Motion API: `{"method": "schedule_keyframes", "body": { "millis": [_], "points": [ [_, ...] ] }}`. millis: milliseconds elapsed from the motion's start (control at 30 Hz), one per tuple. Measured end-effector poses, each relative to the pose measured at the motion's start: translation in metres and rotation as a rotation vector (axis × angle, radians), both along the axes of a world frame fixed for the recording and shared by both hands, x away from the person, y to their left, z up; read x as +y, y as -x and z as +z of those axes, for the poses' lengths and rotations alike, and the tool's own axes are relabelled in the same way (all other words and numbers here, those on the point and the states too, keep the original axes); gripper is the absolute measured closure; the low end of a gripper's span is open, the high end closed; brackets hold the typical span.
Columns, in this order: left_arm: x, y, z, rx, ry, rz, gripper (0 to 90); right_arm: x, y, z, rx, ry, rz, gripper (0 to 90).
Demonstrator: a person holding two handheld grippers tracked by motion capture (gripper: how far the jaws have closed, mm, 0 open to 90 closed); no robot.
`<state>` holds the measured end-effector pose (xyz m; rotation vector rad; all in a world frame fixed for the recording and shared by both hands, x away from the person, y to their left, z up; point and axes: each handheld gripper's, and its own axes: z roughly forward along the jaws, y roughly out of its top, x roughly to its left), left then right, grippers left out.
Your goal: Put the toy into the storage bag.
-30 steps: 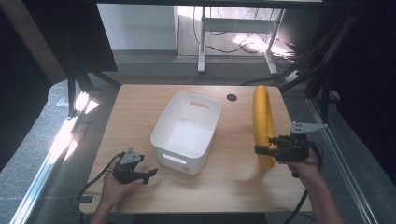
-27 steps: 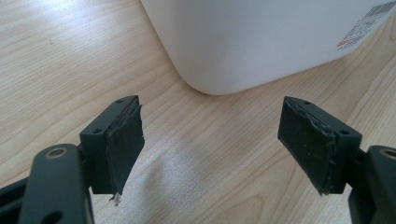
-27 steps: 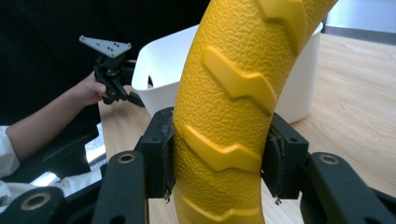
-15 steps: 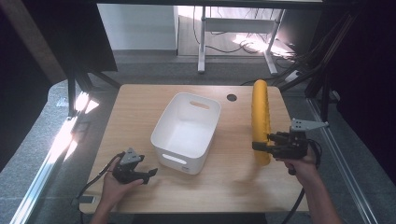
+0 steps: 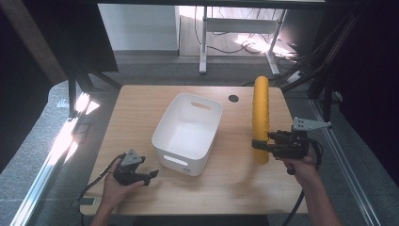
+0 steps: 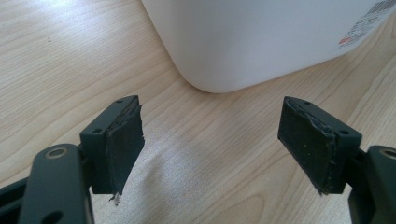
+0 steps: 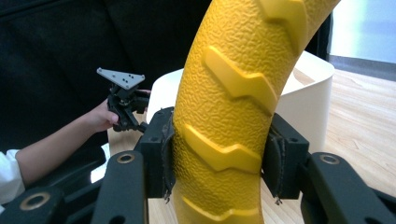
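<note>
Raised upright, one yellow tire (image 5: 260,117) sits clamped in the right hand-held gripper (image 5: 263,145); left hand-held gripper (image 5: 151,175) gapes empty.

The bin (image 5: 188,133) stands mid-table (image 5: 141,101), walling the left gripper (image 5: 149,175) from the right (image 5: 260,144); the yellow tyre (image 5: 260,113) rises just right of it. Bare wood lies open along the near edge and far left.

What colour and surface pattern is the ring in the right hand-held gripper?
Yellow ring, pebbled skin with raised zigzag treads; clearest in the right gripper view.
</note>
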<state>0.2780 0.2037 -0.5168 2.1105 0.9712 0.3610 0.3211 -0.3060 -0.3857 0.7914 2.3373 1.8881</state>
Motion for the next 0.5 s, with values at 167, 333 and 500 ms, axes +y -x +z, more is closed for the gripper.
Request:
{"method": "schedule_keyframes", "body": {
  "millis": [167,333,500],
  "points": [
    [0.0,0.0,-0.001,0.003,0.002,0.003,22.2,0.003,0.001,0.001,-0.008,-0.015,0.004,51.1],
    [0.001,0.0,-0.001,0.006,0.0,0.0,22.3,0.008,0.001,0.004,-0.017,-0.03,0.005,51.1],
    [0.0,-0.001,-0.002,0.007,0.001,0.003,22.2,0.012,0.0,0.008,-0.034,-0.039,0.007,51.1]
  ]
}}
